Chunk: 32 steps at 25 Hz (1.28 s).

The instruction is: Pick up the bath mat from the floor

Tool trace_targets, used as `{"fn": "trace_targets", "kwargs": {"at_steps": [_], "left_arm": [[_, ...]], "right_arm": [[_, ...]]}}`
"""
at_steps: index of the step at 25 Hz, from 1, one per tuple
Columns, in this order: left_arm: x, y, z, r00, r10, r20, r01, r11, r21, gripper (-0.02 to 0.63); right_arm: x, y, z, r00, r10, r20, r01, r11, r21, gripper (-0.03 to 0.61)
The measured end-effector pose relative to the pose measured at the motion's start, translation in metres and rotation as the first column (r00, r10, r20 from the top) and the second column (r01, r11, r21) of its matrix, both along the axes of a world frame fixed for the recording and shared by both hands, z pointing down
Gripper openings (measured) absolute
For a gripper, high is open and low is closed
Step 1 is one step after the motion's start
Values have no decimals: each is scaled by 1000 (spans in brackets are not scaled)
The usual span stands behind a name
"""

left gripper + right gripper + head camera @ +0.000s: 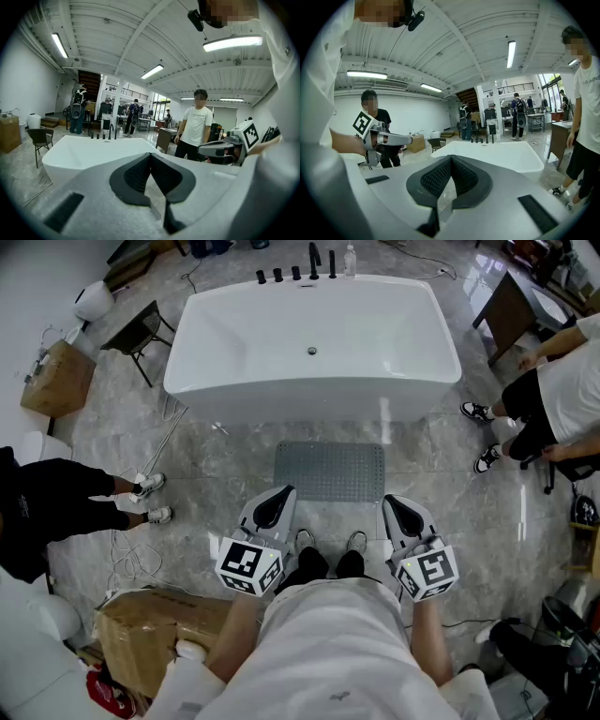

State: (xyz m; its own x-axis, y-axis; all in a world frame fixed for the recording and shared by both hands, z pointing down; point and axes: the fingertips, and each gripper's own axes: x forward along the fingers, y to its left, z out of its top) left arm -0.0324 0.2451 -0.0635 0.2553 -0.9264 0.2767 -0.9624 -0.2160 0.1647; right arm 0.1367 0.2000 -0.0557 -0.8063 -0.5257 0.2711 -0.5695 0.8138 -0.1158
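A grey studded bath mat (330, 471) lies flat on the marble floor, right in front of the white bathtub (313, 338). My left gripper (274, 504) hovers over the mat's near left corner, shut and holding nothing. My right gripper (401, 511) hangs by the mat's near right corner, also shut and holding nothing. In the left gripper view the pads (151, 172) meet with only floor behind them. The right gripper view shows its pads (449, 176) pressed together the same way, pointed level toward the tub (497, 154).
A cardboard box (150, 626) sits at my left, another (56, 378) stands far left beside a dark chair (141, 334). A person in black (56, 502) stands left, a person in white (562, 390) right. Cables (141, 554) trail on the floor.
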Motion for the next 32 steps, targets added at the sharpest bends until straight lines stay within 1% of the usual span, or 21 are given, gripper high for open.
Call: {"fn": "trace_targets", "kwargs": {"at_steps": [7,11,15,17,21,27,32], "left_arm": [[-6,7,0,1000,2,0,-2,1000,1,14],[-12,9,1,1000,-2,17,2,1000,3,14],[-29,10,1,1000,-31,6,31,1000,1,14],[-37,11,0,999,-41,13,41,999,3,14],[-51,12,1,999,-49,11,49,999,5,14],[-77,11,17,999,-40,3,40,999,-23,14],[-85,2,39,1000,-22,-2,22,997,-80,14]], "right_arm": [[-6,5,-2,1000,10,5,-10,1000,5,6],[-5,7,-1,1000,24,-2,-24,1000,8,6],[-4,4,-10,996,63,57,-64,998,11,8],[-4,1,-12,995,77,67,-78,997,11,8],[-3,-2,-11,994,100,42,-101,995,18,8],[-8,-4,1,988,152,-4,-152,988,10,8],[3,-4,18,981,190,-41,-191,981,-25,8]]}}
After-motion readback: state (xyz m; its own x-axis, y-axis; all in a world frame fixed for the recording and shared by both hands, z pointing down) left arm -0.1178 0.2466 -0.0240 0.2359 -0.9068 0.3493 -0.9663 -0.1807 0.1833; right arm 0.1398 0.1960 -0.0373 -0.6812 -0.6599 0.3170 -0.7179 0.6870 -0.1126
